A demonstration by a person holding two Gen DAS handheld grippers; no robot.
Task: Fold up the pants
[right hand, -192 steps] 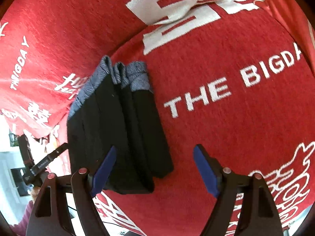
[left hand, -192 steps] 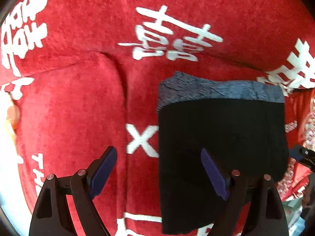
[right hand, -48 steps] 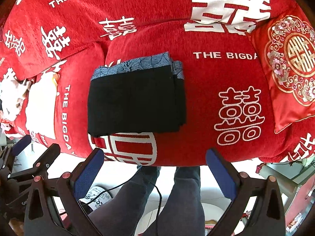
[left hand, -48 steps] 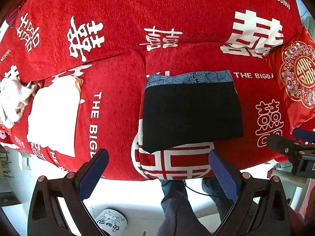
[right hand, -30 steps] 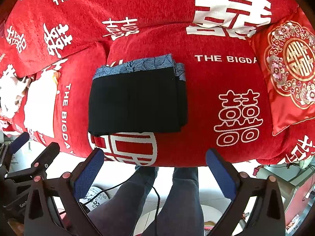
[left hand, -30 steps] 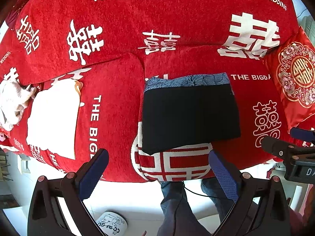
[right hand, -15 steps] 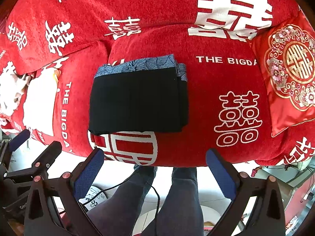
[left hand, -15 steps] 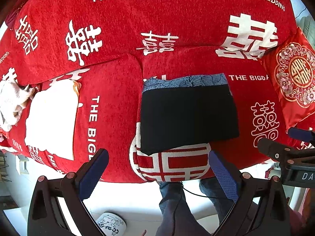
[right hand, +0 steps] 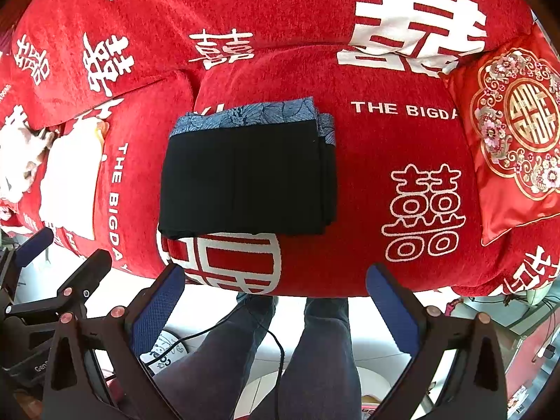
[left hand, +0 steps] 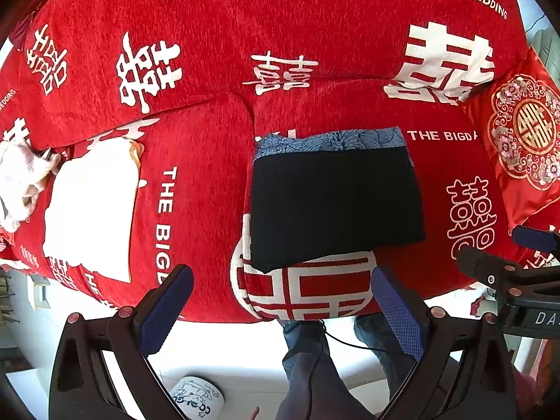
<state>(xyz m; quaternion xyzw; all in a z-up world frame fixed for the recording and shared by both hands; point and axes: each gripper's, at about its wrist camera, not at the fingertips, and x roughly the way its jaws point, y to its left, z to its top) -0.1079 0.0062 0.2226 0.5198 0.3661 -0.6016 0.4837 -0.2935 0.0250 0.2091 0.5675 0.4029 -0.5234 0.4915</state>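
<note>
The pants [left hand: 332, 203] lie folded into a flat black rectangle with a blue patterned waistband along the far edge, on the middle seat cushion of a red sofa [left hand: 196, 182]. They also show in the right wrist view [right hand: 248, 175]. My left gripper [left hand: 280, 311] is open and empty, held back from the sofa's front edge. My right gripper [right hand: 273, 304] is open and empty, also off the sofa, above the person's legs.
A white folded cloth [left hand: 91, 210] and a crumpled white garment [left hand: 17, 182] lie on the left cushion. A red embroidered pillow [left hand: 521, 147] leans at the right end. The person's legs [right hand: 297, 357] and a white slipper [left hand: 196, 399] are on the floor below.
Both grippers have pulled back and up from the folded pants, which lie still on the cushion. Over the last second the views barely shift.
</note>
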